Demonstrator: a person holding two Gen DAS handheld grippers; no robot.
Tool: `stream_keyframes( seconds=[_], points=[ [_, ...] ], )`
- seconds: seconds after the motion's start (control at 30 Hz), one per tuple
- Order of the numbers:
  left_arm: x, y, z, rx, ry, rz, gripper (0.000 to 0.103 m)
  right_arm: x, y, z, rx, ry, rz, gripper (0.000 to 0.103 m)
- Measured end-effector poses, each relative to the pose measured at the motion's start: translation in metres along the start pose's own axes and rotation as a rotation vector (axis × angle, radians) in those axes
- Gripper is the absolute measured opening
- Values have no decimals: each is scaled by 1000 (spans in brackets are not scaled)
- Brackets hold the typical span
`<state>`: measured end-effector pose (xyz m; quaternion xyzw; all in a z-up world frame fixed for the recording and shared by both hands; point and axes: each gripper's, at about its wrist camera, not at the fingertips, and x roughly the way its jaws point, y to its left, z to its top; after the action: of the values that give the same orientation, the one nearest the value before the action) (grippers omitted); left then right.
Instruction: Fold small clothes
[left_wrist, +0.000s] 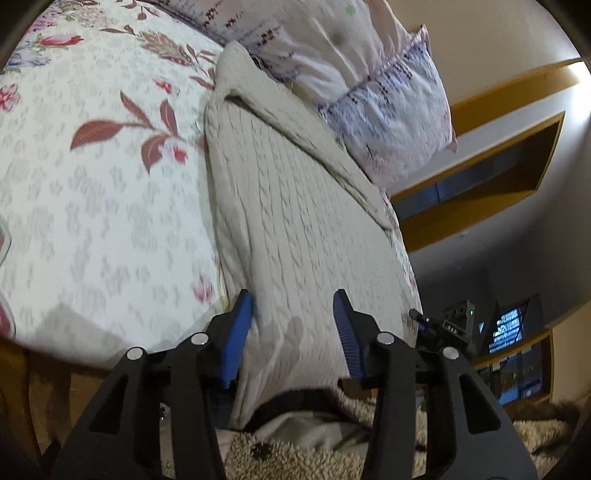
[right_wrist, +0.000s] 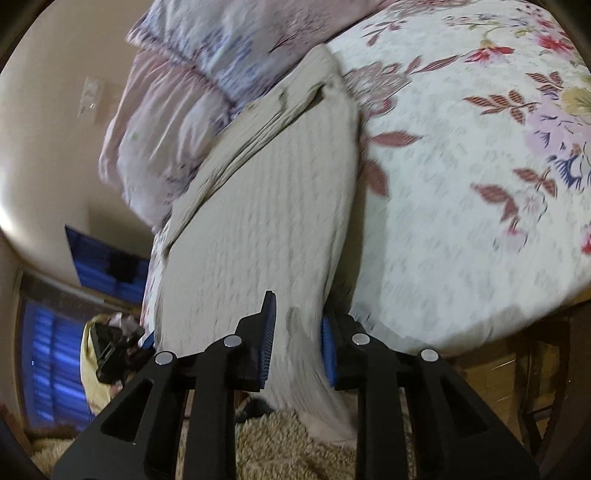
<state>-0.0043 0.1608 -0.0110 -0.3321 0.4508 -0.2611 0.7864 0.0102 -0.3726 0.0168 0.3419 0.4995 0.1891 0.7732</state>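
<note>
The left gripper (left_wrist: 293, 332) stands wide open, its 2 blue pads either side of the cream cable-knit sweater (left_wrist: 295, 206) with clear gaps to the cloth, gripping nothing. The right gripper (right_wrist: 297, 341) is partly closed, both pads against a fold of the same sweater (right_wrist: 258, 229), pinching its near edge. The sweater lies along the edge of the floral bedspread (left_wrist: 92, 203), its far end beside a lilac pillow (left_wrist: 388, 99). A shaggy beige rug (right_wrist: 291, 443) lies below.

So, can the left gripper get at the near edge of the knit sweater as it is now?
Probably yes: the left gripper is open, and the sweater already lies between its fingers with nothing in between.
</note>
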Motion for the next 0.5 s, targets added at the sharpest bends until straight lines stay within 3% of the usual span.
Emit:
stream_keyframes(
  seconds=[0.23,0.37,0.5],
  points=[
    [-6,-14,-12,60,111,83,45,-3,22,-15,-93,79,-38,25],
    [-2,-15,-19,62,188,152,59,-1,25,-19,-100,106,-63,25],
    [8,-4,-25,23,219,151,65,4,18,-21,-75,131,-60,25]
  ],
)
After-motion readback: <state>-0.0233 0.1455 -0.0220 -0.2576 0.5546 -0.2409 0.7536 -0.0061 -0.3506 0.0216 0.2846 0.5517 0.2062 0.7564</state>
